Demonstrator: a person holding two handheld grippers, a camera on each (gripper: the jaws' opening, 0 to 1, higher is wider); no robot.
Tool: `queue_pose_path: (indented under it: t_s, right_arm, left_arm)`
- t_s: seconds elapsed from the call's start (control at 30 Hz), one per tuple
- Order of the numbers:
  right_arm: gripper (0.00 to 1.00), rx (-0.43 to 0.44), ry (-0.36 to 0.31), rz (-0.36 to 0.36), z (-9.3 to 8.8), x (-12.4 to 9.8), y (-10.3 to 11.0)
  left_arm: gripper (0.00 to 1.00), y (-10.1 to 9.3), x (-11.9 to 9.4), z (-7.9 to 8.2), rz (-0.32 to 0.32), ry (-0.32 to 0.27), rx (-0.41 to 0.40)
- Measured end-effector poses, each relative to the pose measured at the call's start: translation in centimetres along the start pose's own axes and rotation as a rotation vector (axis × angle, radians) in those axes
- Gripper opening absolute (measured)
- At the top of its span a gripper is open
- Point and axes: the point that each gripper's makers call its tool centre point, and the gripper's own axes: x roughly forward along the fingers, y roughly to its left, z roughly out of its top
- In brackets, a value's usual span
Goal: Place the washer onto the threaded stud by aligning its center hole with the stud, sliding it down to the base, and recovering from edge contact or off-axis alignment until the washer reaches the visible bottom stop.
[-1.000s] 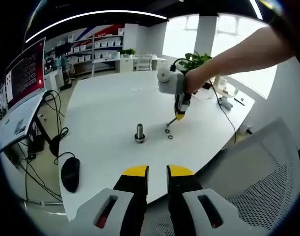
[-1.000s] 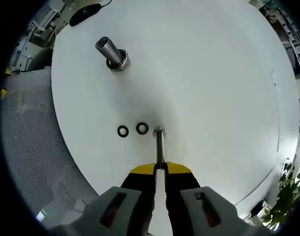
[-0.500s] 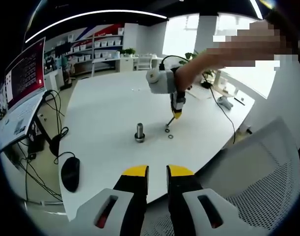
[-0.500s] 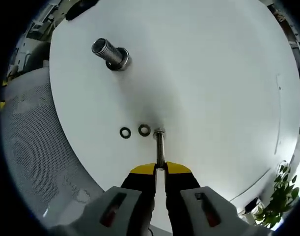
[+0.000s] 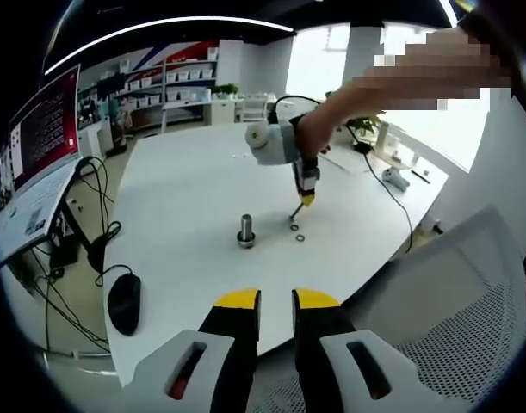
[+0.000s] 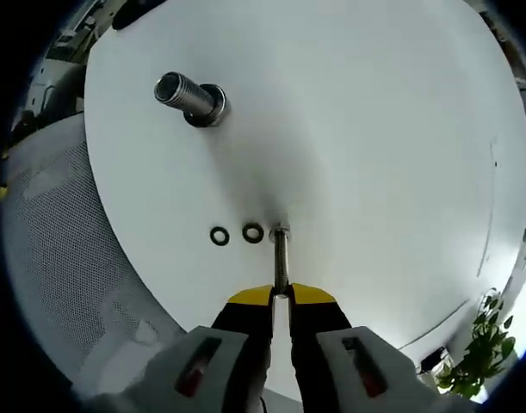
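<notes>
Right gripper [image 6: 281,297]: jaws clamped on thin metal rod [image 6: 281,258], tip touching white table [image 6: 374,129]. Washer [image 6: 253,233] flat just left of tip, second washer [image 6: 219,236] beside. Threaded stud [image 6: 187,93] upright, well apart (up-left along view). Left gripper [image 5: 275,303]: narrow gap, empty, farther off.

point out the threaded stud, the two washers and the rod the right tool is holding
threaded stud [image 6: 187,92]: right gripper view, on its threaded shaft
washers [image 6: 253,233]: right gripper view, on the ring nearer the rod
rod [image 6: 281,262]: right gripper view, mid-shaft
right tool [image 6: 281,297]: right gripper view, between its yellow tips
</notes>
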Motion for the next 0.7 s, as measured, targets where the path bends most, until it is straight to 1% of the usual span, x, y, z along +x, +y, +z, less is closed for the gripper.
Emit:
queue_pose_path:
  t_s: [0.17,0.3,0.47,0.53,0.6,0.7]
  right_arm:
    - [0.08,-0.002,0.055,0.015,0.1,0.17,0.02]
    - [0.08,-0.01,0.06,0.012,0.49,0.47,-0.54]
    - [0.09,-0.003,0.034,0.006,0.78,0.14,-0.57]
    - [0.09,-0.004,0.044,0.019,0.67,0.15,-0.34]
    - [0.09,-0.016,0.067,0.021,0.52,0.17,-0.18]
    - [0.09,-0.011,0.067,0.016,0.54,-0.06,-0.09]
  left_arm:
    - [0.12,0.01,0.04,-0.06,0.0,0.002,0.001]
    - [0.12,0.05,-0.01,0.02,0.003,0.0,-0.002]
    - [0.12,0.04,-0.04,0.08,0.003,-0.002,-0.003]
    - [0.12,0.06,0.01,0.05,0.002,-0.002,-0.002]
    - [0.12,0.01,-0.02,0.08,0.002,-0.003,-0.002]
    - [0.12,0.01,-0.03,0.05,0.002,-0.002,-0.002]
